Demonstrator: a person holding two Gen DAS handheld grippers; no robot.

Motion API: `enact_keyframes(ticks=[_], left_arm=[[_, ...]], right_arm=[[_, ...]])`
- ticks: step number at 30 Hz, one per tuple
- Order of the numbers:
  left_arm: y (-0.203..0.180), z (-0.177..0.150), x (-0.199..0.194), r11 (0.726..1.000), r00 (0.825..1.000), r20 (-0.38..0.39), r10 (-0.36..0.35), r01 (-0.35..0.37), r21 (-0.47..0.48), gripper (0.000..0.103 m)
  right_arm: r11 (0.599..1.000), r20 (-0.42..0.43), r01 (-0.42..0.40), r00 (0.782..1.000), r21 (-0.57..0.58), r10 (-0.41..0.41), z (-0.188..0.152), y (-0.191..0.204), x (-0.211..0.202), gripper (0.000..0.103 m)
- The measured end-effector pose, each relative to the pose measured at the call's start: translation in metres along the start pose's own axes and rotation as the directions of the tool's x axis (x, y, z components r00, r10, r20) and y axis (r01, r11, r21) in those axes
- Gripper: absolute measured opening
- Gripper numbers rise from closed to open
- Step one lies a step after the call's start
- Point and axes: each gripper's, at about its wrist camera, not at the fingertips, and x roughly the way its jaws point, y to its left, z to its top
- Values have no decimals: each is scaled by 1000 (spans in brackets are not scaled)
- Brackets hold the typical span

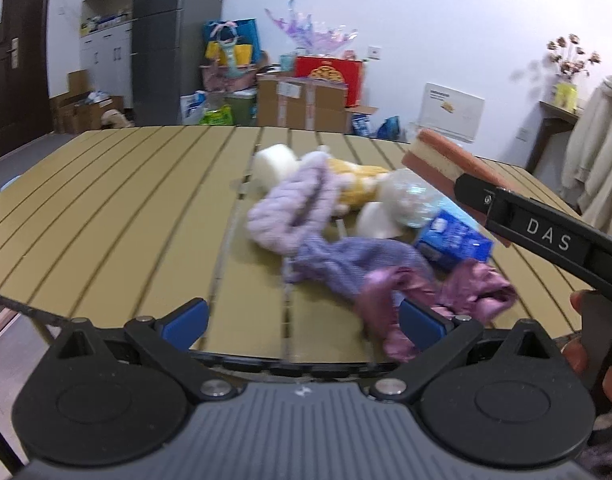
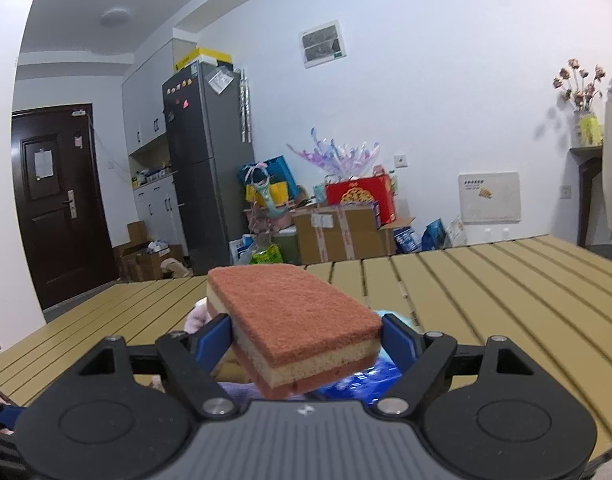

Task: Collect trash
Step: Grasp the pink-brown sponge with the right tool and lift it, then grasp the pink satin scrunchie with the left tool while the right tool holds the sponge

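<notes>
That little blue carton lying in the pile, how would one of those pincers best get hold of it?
Probably across the blue carton's two narrow sides, coming from above. It lies flat on the table with its broad face up, so its sides are the flat, parallel surfaces. The open left gripper is free; the right gripper holds the sponge. Purple cloth crowds its near edge.

Right gripper (image 2: 306, 338) clamps layered scouring sponge (image 2: 294, 318), lifted above slatted table (image 2: 486, 292). Blue carton (image 2: 360, 384) partly hidden below. Grey fridge (image 2: 208, 160) far left.
</notes>
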Motion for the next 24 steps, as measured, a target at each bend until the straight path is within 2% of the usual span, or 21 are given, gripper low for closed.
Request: enact_keyframes(ticks=[9,18,24], left_arm=[[-44,-2,14,998,999,2,-54,54,37,103],[-85,-12,34,989,999,7,-40,38,141,103],[-94,-20,58,989,1000,-3,-8,8,144,103]], right_arm=[[997,28,77,997,14,-77,6,-39,-35,80],[986,23,162,986,36,-163,1,-78,-57,80],[985,3,170,985,41,-171,-2,-92,-54,80]])
